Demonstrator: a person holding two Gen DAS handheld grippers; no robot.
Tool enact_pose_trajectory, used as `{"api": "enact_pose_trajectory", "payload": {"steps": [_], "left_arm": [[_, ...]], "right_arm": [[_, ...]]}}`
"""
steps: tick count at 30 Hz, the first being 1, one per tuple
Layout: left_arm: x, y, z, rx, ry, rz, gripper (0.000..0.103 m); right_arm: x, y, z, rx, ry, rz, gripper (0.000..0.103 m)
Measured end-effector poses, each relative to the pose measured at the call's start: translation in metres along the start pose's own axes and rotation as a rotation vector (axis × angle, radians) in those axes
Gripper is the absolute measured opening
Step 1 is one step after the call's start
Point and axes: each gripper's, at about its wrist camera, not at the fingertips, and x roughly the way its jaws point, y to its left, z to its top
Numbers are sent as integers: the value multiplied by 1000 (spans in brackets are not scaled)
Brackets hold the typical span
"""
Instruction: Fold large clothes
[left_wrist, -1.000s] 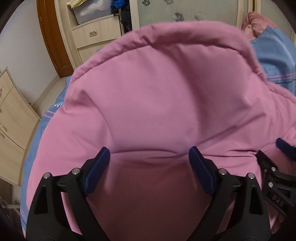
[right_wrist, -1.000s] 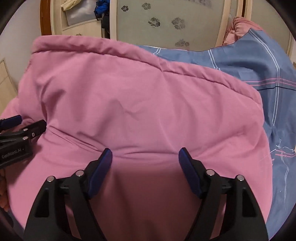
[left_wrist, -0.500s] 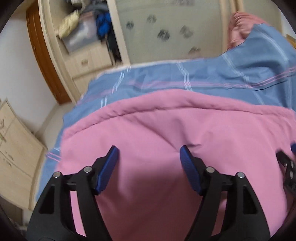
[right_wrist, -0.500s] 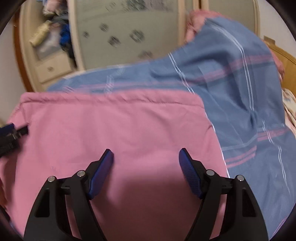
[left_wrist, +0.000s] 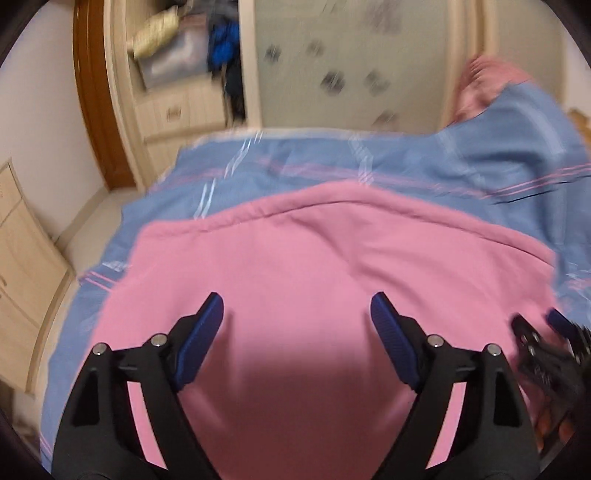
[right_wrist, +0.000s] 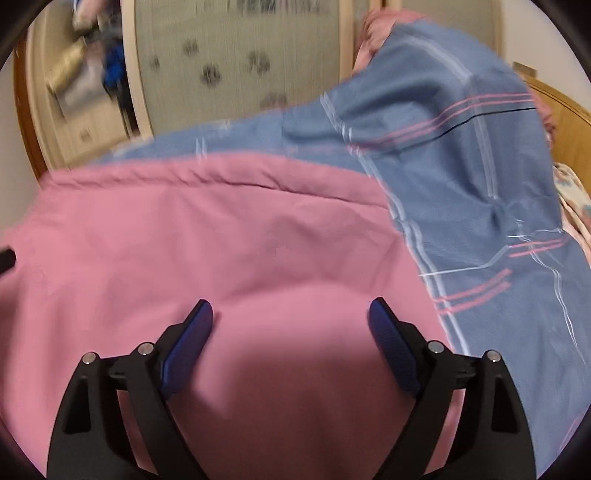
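A large pink fleece garment (left_wrist: 332, 266) is lying spread over a blue bedsheet with pink and white stripes (left_wrist: 332, 162) on the bed, its seamed far edge running across the cover and its near part reaching down under both tools. The left gripper (left_wrist: 297, 314) is hovering above the pink cloth with its two blue-padded black fingers (left_wrist: 199, 332) standing wide apart; nothing is sitting between them, and whether the tips are brushing the fabric cannot be told from here, though a dark shadow is falling on the cloth just beneath. The right gripper (right_wrist: 290, 321) is hanging over the same garment, nearer its right-hand edge where the pink meets the striped sheet (right_wrist: 461, 184), and its blue-padded fingers (right_wrist: 391, 350) are likewise spread wide and holding nothing. In the left wrist view the black frame of the right gripper (left_wrist: 543, 354) is showing at the right edge, close beside the garment's corner. Beyond the bed a cream wardrobe with a frosted flower-patterned sliding door (left_wrist: 351, 62) is standing, an open shelf beside it stuffed with bundled items, and a brown wooden door frame (left_wrist: 96, 96) is rising to the left. A light wooden chest of drawers (left_wrist: 22, 266) is sitting along the left side of the bed. Everything far off is looking smeared by blur.
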Motion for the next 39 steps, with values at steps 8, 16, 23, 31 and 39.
{"api": "enact_pose_trajectory", "payload": {"steps": [8,16,23,31,39], "left_arm": [[-2,-6,-61,0,202,12,82],[-161,-2,-72,-39,-115,-39,94],[-285,-17,-115,34,-280,-43,101],[-385,-23,-146,76,-382,4,101],[-442,-5,-154,11,-453,0,101]], "right_arm": [[-23,38,-43,-127,142,-25,88],[-179,41,-53,-70,-121,-12,97],[-279,36,-98,-64,-218,-52,100],[-352,46,-128,-88,-284,-85,102],[-419,49,-133,-83,-386,-95,102]]}}
